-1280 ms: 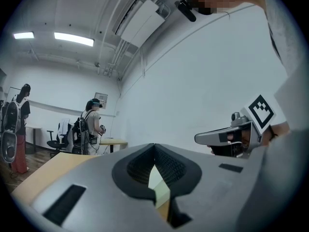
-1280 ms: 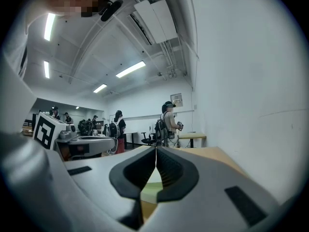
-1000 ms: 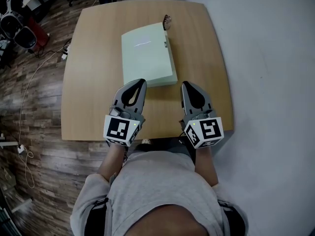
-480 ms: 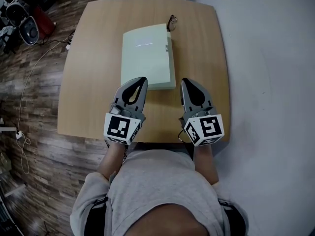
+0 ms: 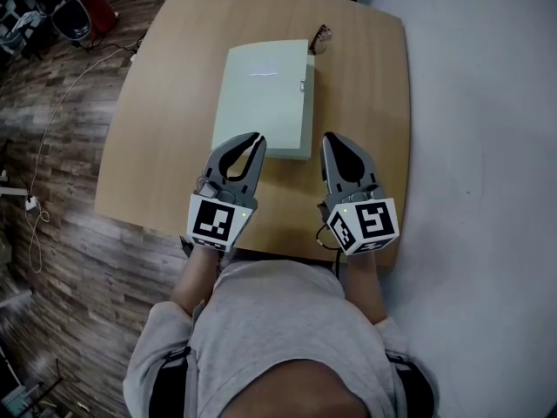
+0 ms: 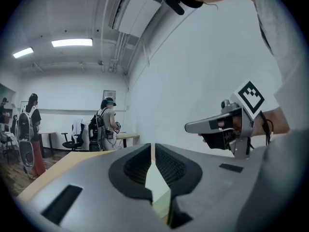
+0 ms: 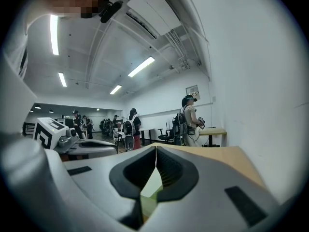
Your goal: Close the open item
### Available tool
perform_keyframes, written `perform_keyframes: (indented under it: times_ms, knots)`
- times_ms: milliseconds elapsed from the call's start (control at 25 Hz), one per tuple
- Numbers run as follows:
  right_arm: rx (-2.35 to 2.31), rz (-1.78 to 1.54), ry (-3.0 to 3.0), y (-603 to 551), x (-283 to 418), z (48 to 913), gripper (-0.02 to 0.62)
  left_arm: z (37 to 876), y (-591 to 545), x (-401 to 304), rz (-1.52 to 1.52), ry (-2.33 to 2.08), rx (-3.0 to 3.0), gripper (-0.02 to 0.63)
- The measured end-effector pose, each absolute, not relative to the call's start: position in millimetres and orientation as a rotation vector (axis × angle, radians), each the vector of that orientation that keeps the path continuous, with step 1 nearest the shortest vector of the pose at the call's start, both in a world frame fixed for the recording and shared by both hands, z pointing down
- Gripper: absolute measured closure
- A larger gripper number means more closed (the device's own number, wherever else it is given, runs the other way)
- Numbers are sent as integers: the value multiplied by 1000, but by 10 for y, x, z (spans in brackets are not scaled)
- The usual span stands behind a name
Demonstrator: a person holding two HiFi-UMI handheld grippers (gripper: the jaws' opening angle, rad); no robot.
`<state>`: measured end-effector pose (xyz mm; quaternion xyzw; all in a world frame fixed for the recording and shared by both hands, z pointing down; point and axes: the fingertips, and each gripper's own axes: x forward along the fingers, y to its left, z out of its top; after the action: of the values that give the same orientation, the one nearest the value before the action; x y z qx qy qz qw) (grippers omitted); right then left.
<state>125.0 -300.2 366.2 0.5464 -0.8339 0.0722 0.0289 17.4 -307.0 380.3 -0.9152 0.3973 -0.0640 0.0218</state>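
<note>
A flat pale green case [image 5: 265, 98] lies on the wooden table [image 5: 365, 103], lid down, with a small latch [image 5: 305, 84] on its right side. My left gripper [image 5: 254, 138] hovers shut over the case's near left corner. In the left gripper view its jaws [image 6: 152, 146] meet, with only a sliver of the green case [image 6: 157, 187] showing below them. My right gripper [image 5: 331, 138] is shut too, just right of the case's near right corner and holding nothing. In the right gripper view its jaws [image 7: 155, 149] touch, and the case [image 7: 153, 187] shows beneath.
A small dark object [image 5: 322, 37] lies at the case's far right corner. The table's near edge runs under the grippers' marker cubes. Wooden floor with cables [image 5: 35, 207] lies left, pale floor right. People with backpacks [image 7: 188, 120] and desks stand further off in the room.
The table and case have slid right and turned slightly in the head view. Both grippers stay shut at the case's near end, having drifted a little across it.
</note>
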Motion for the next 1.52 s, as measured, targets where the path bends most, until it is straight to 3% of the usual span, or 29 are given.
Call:
perform_keyframes:
  times_ms: [240, 560, 760, 1200, 1520]
  knots:
    - [1609, 247, -2604, -3078, 1304, 3740, 584, 3995, -3083, 262, -312, 1235, -2809, 583]
    - [1543, 294, -2628, -3146, 1377, 3871, 584, 4382, -3071, 424, -541, 1154, -2770, 460]
    - [1521, 328, -2635, -3150, 1400, 3952, 584, 4629, -3056, 531, -715, 1082, -2683, 422]
    - [1513, 375, -2615, -3151, 1521, 4087, 584, 4991, -3166, 674, -936, 980, -2504, 400]
    - [1542, 395, -2595, -3172, 1687, 4155, 584, 5040, -3341, 713, -900, 1031, -2467, 402]
